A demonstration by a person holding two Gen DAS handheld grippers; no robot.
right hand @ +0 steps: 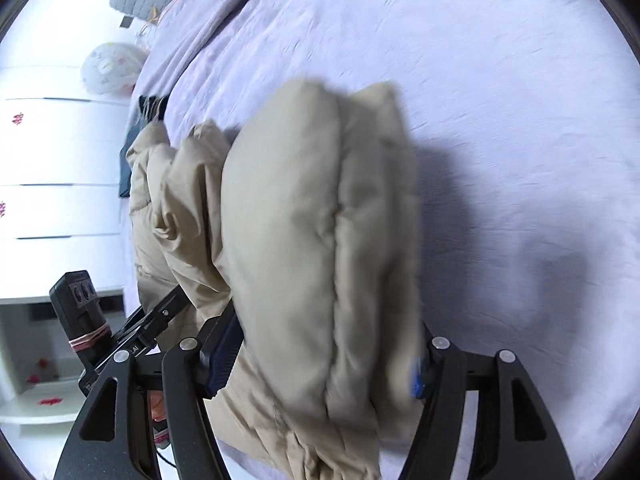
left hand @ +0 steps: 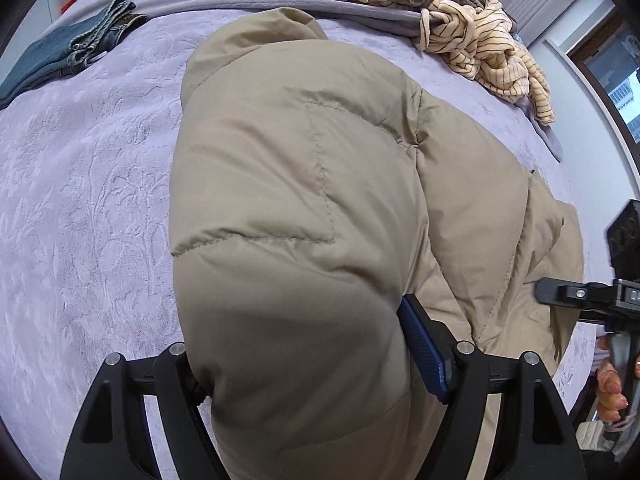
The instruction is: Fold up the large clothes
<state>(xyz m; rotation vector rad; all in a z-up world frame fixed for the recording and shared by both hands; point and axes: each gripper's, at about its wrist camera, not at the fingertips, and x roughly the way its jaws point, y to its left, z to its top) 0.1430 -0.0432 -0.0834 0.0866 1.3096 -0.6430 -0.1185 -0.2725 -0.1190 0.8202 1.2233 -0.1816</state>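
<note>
Roughly mid-fold, judging by the bulk. Left wrist view: left gripper [left hand: 304, 364] has its fingers spread wide around a thick wad of the beige puffer jacket [left hand: 296, 184], which lies bunched on the lavender bedspread [left hand: 80, 184]. Folded jeans [left hand: 60, 56] at far left look finished; a striped garment heap [left hand: 472, 28] at the far edge is untouched. Right gripper [left hand: 580, 296] pokes in at the right edge.

Right wrist view: blurry. Right gripper [right hand: 320, 360] pinches a doubled-over, stacked section of the jacket, lifted above the bed. Left gripper [right hand: 160, 312] is visible beside it. The final fold, flattening and the heap are likely left.
</note>
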